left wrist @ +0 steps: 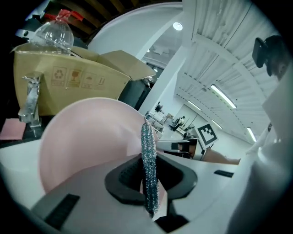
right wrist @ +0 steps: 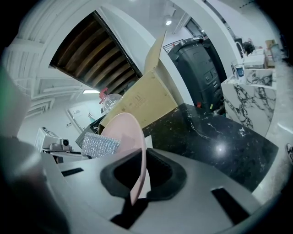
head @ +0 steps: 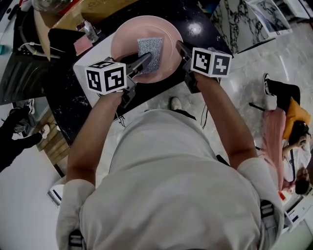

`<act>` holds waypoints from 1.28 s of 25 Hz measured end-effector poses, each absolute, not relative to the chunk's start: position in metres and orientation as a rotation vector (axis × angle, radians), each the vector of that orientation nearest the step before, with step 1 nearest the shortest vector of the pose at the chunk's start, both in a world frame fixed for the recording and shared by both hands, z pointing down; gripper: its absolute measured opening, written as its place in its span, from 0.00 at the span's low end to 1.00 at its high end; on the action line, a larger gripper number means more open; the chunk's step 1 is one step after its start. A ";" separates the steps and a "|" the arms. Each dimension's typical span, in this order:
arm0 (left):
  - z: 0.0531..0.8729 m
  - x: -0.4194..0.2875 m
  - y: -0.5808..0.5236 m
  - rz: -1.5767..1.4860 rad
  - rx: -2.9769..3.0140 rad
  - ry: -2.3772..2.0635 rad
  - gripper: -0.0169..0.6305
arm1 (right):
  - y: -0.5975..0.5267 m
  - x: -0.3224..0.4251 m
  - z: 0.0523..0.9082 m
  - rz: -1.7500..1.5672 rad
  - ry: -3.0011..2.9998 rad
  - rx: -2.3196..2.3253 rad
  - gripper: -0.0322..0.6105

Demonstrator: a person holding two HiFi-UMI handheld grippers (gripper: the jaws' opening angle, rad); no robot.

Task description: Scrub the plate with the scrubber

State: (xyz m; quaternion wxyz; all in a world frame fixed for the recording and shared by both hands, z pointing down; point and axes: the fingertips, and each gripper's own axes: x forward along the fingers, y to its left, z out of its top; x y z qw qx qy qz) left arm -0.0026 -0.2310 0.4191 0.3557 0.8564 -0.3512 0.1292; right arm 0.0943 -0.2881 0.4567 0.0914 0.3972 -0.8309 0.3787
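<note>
The pink plate [head: 128,35] lies over the black marble bench [head: 186,12], and everything else is placed from it. The right gripper [head: 180,47] has its fingers closed on the plate's right rim, which the right gripper view shows as a thin pink edge pinched between the dark pads. The left gripper [head: 144,61] reaches in from the plate's near-left side, its fingers clamped on one end of the silvery mesh scrubber [head: 149,52]. The scrubber lies flat across the plate's middle, and most of it reaches past the fingertips over the pink surface. Whether the plate rests on the bench or is raised a little off it, I cannot tell. To scrub well, I judge that the right grip should hold firm and do nothing else, since it has only a narrow bite on the rim. The mesh looks soft and would probably buckle if shoved end-on, so small circles or sideways sweeps under light, even pressure should clean better than jabs. Working outward from the plate's centre, then round to the far side nearest the cardboard box [head: 98,10], would cover the whole face. Pressing hard at the plate's left edge, opposite the right fingers, risks levering the rim out of them, so pressure there should be gentlest
</note>
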 end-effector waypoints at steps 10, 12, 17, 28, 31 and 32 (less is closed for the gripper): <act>0.436 0.013 -0.235 0.346 2.167 -0.896 0.13 | -0.283 0.090 0.453 1.101 -2.482 1.153 0.09; 0.437 0.003 -0.236 0.357 2.154 -0.918 0.13 | -0.283 0.092 0.453 1.104 -2.483 1.156 0.09; 0.441 -0.027 -0.234 0.363 2.119 -0.969 0.13 | -0.284 0.096 0.453 1.111 -2.483 1.154 0.09; 0.433 -0.079 -0.240 0.385 2.102 -1.113 0.13 | -0.284 0.100 0.456 1.109 -2.468 1.157 0.09; 0.418 -0.056 -0.241 0.324 2.138 -1.066 0.13 | -0.284 0.098 0.455 1.115 -2.472 1.148 0.09; 0.413 -0.045 -0.241 0.309 2.153 -1.038 0.13 | -0.284 0.097 0.454 1.117 -2.475 1.141 0.09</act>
